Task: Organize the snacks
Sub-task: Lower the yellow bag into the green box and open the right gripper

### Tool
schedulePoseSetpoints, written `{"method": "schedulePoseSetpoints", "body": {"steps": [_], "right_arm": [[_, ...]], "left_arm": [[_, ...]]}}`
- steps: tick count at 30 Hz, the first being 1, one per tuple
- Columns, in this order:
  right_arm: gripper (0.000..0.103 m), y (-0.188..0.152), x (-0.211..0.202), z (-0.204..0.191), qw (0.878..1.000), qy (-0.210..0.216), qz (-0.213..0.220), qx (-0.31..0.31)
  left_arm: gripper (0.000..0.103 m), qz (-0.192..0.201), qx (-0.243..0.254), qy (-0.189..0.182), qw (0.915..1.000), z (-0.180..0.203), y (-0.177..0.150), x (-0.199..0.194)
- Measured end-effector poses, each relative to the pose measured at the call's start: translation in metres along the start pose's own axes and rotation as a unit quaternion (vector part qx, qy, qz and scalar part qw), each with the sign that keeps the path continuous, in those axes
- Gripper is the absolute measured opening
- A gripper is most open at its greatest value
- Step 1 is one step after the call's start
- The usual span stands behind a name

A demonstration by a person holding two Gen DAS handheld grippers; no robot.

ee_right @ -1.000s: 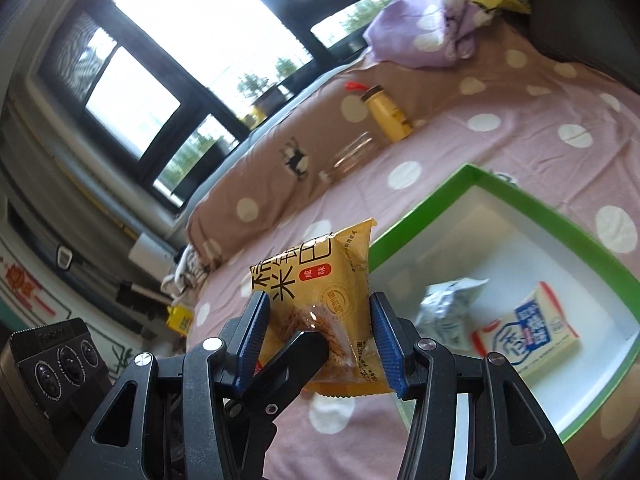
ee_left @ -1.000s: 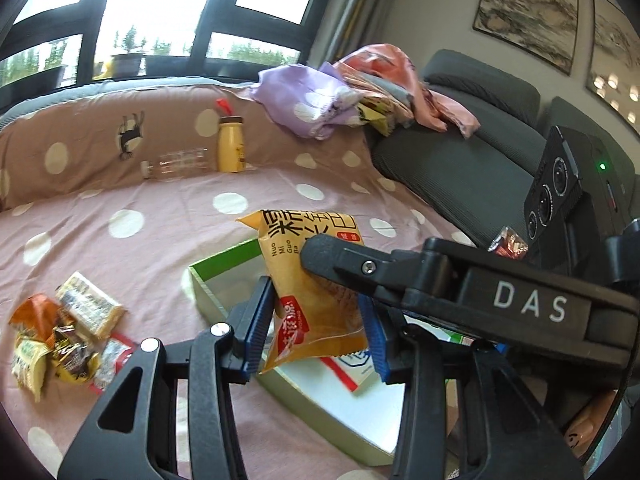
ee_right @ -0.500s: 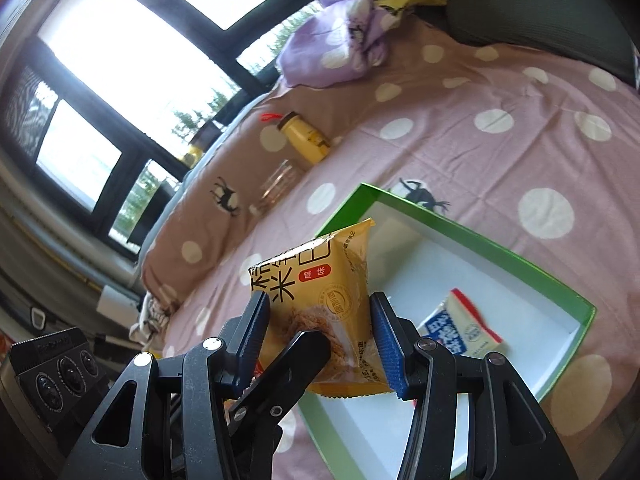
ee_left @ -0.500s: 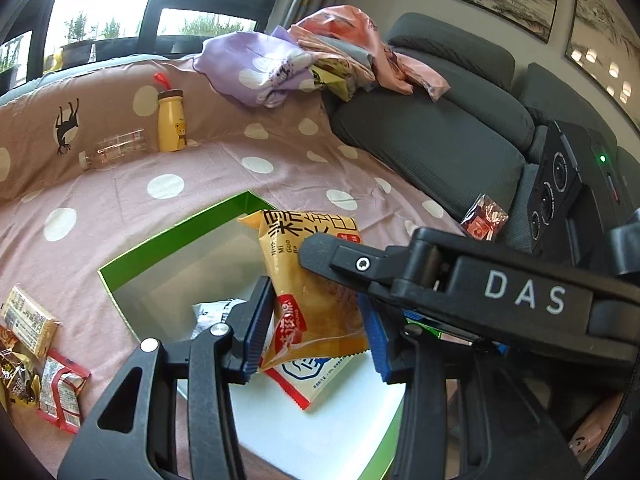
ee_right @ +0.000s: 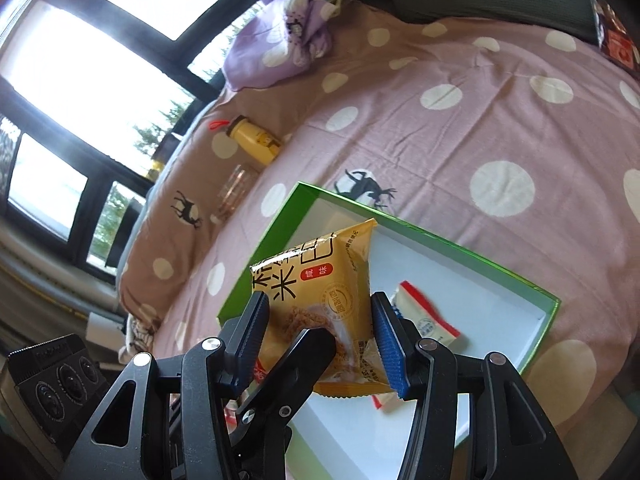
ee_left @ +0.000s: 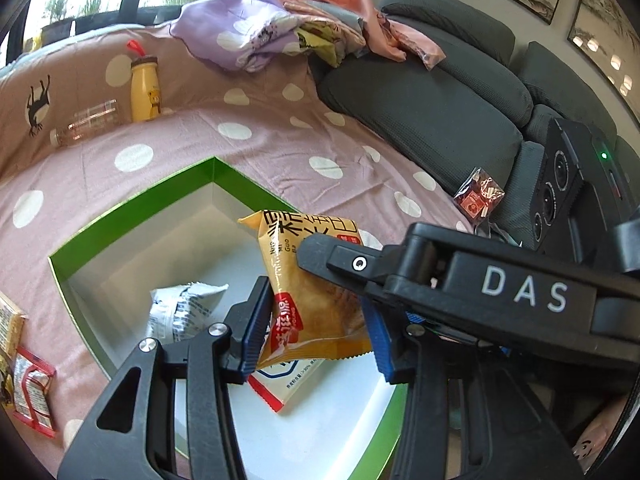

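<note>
hidden: red-white packet [ee_left: 276, 384] mostly under orange snack bag [ee_left: 304, 300], between the left gripper's pads | cut off: wrappers [ee_left: 28, 384] at frame edge, left of that gripper | blurred: clear bottle [ee_right: 234, 192] beyond the right gripper | too small: bag's fine print

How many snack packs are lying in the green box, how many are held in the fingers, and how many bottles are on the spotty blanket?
Snack packs lying in the green box: 2 (silver pack, white and blue pack)
Snack packs held by the left gripper and right gripper: 1 (yellow pack)
Bottles: 2 (yellow bottle, clear bottle)
Total: 5
</note>
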State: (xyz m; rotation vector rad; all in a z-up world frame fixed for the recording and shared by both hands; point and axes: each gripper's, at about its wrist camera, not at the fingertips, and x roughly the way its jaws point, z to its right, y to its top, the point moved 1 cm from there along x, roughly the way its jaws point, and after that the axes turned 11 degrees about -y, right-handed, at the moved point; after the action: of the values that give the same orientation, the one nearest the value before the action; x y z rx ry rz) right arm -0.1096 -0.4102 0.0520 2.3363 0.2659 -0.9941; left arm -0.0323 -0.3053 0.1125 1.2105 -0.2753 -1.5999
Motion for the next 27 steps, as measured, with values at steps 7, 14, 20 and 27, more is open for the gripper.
{"method": "schedulePoseSetpoints", "body": {"steps": [7,14,20,27], "right_arm": [[0.055,0.004,0.019,0.016,0.999,0.002,-0.037,0.030],[0.055,0.004,0.029,0.021,0.998,-0.016,-0.049,0.036],[0.055,0.003,0.034,0.016,0.998,-0.045,-0.050,0.010],[0.061,0.004,0.024,0.016,0.999,-0.032,-0.023,0.017]], "left_arm": [[0.044,-0.032,-0.026,-0.004,0.9992,-0.009,0.000,0.014],[0.044,-0.053,-0.043,-0.010,0.9976,-0.016,-0.003,0.024],[0.044,-0.066,-0.055,-0.004,0.9963,-0.018,-0.010,0.029],[0.050,-0.039,-0.054,0.014,0.9977,-0.017,-0.017,0.003]]}}
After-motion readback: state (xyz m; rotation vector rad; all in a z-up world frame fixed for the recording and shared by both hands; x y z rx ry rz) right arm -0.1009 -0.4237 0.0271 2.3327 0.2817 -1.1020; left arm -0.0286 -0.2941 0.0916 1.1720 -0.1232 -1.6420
